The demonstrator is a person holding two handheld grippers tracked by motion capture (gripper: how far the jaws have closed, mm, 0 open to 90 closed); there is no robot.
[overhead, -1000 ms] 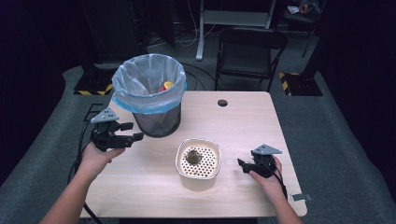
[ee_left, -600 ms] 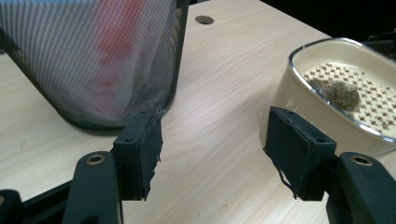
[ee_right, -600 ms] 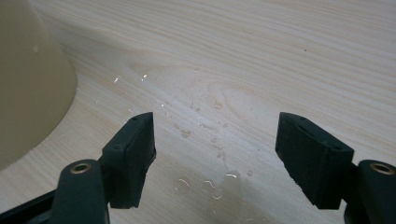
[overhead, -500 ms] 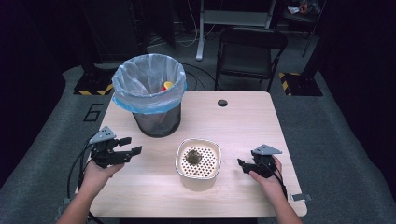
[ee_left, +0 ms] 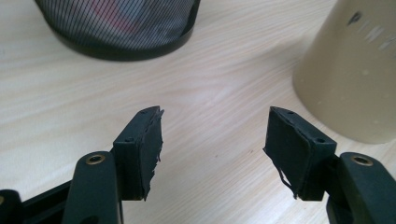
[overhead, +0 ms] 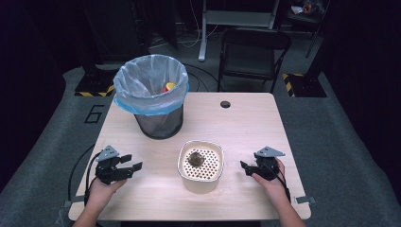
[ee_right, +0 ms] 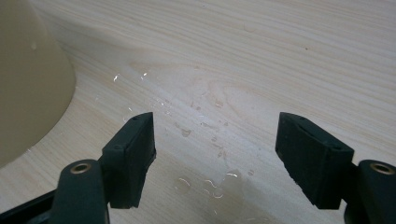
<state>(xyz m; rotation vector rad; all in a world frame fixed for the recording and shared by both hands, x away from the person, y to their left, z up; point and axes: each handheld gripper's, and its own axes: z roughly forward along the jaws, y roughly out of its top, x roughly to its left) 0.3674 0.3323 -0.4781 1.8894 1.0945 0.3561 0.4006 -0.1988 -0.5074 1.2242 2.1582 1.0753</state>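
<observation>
Tongs of both hands, left [overhead: 135, 166] and right [overhead: 243, 166], stand wide and empty, low over the tabletop [overhead: 246, 123], flanking the strainer bowl [overhead: 200, 166] between them; seemingly next, closing in to grip its sides.

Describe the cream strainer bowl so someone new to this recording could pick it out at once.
On the wooden table, look in front of the mesh bin with the blue bag, midway between the left tongs and right tongs. The cream bowl stands there, alone in having a perforated insert with a dark clump on it.
</observation>
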